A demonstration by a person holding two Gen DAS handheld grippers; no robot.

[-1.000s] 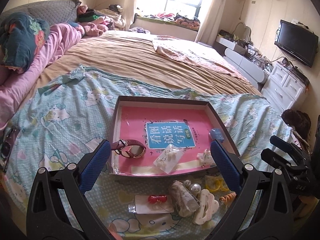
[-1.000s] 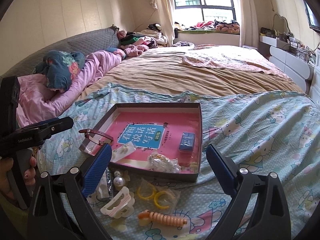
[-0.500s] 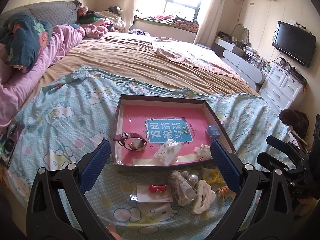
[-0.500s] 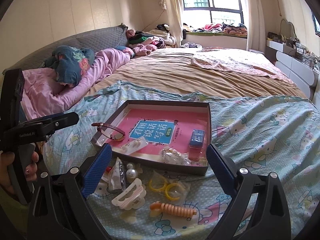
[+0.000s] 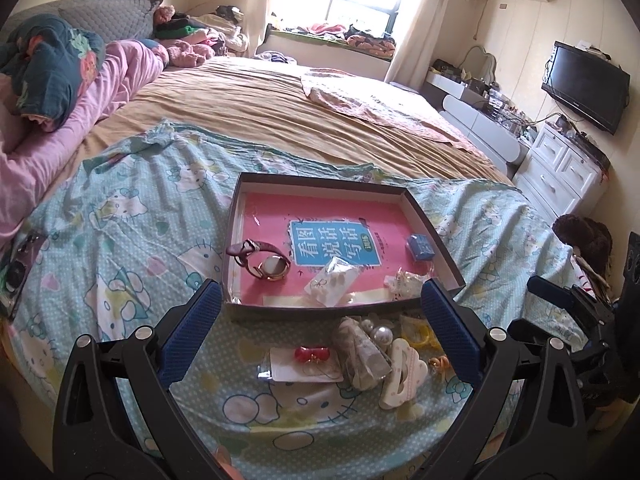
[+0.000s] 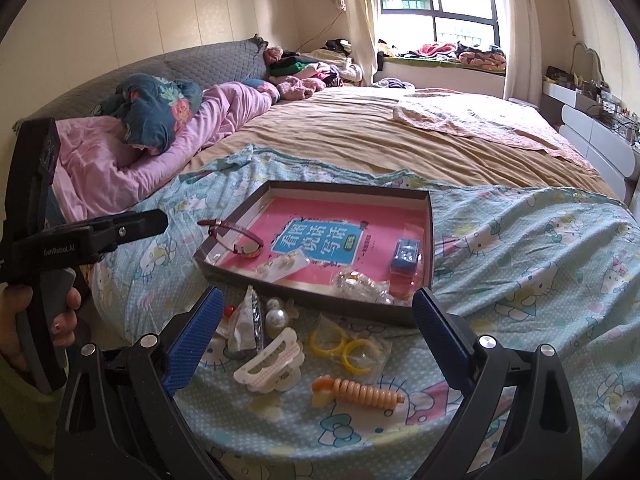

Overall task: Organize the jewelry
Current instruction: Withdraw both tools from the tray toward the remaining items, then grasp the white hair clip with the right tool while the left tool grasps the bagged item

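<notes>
A shallow brown box with a pink lining lies on the Hello Kitty sheet. In it are a pink-strapped watch, a small blue box and clear bags of jewelry. In front of it lie a white hair claw, yellow rings, an orange spiral clip, pearls and a red bow on a card. My left gripper and right gripper are both open and empty, above these loose pieces.
The left gripper's body and the holding hand show at left in the right wrist view. The right gripper's body shows at right in the left wrist view. A phone lies at the sheet's left edge. Pink bedding is beyond.
Both grippers have pulled back and risen, so the box and loose jewelry look smaller and farther. Both stay open. Nothing on the bed moved.
</notes>
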